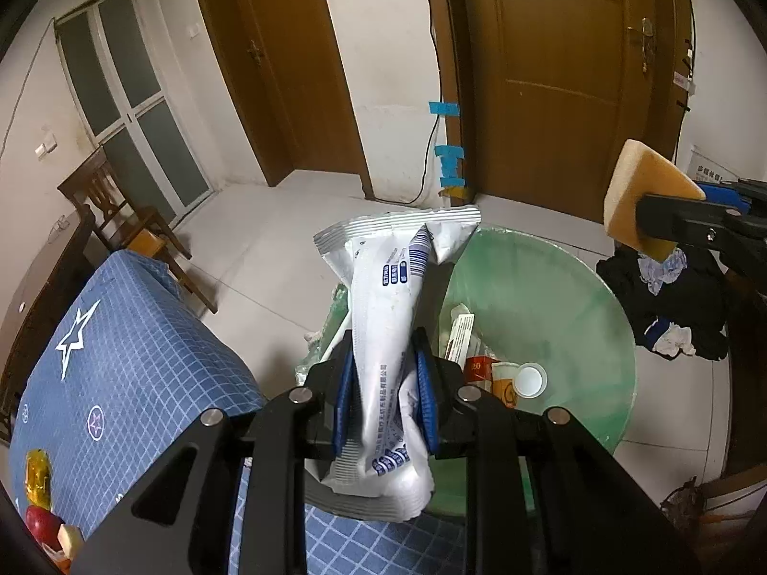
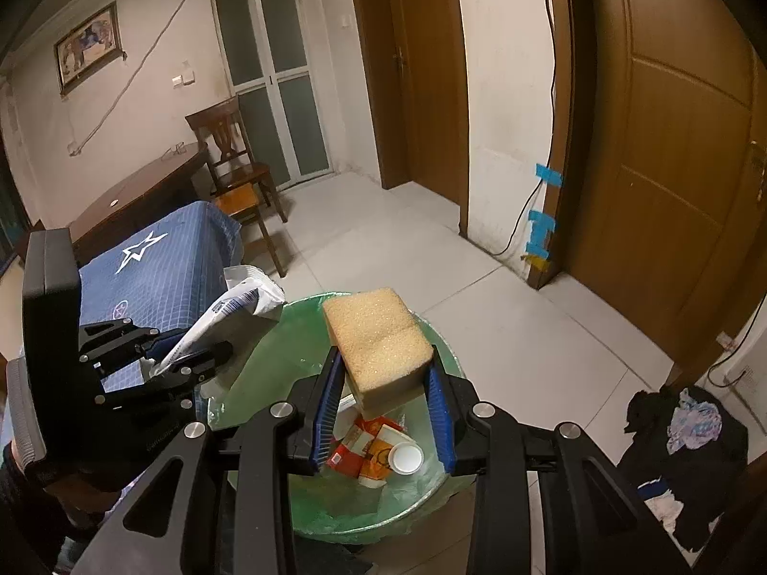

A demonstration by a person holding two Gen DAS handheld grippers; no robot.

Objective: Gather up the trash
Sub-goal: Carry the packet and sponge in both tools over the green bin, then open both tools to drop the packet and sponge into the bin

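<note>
My left gripper [image 1: 383, 378] is shut on a white plastic wrapper [image 1: 388, 297] and holds it over the near rim of a bin lined with a green bag [image 1: 551, 287]. My right gripper [image 2: 383, 383] is shut on a yellow sponge [image 2: 378, 335] and holds it above the same bin [image 2: 431, 493]. The bin holds a paper cup [image 2: 405, 457], red cartons [image 2: 350, 450] and other scraps. The sponge [image 1: 642, 196] and right gripper also show at the right of the left wrist view. The left gripper with the wrapper [image 2: 239, 306] shows at the left of the right wrist view.
A table with a blue checked cloth [image 1: 120, 359] stands left of the bin, with snacks [image 1: 38, 479] at its near corner. A wooden chair [image 2: 235, 163] and dark table stand behind. A heap of dark clothes [image 2: 685, 431] lies on the floor to the right. Brown doors [image 1: 565, 72] line the far wall.
</note>
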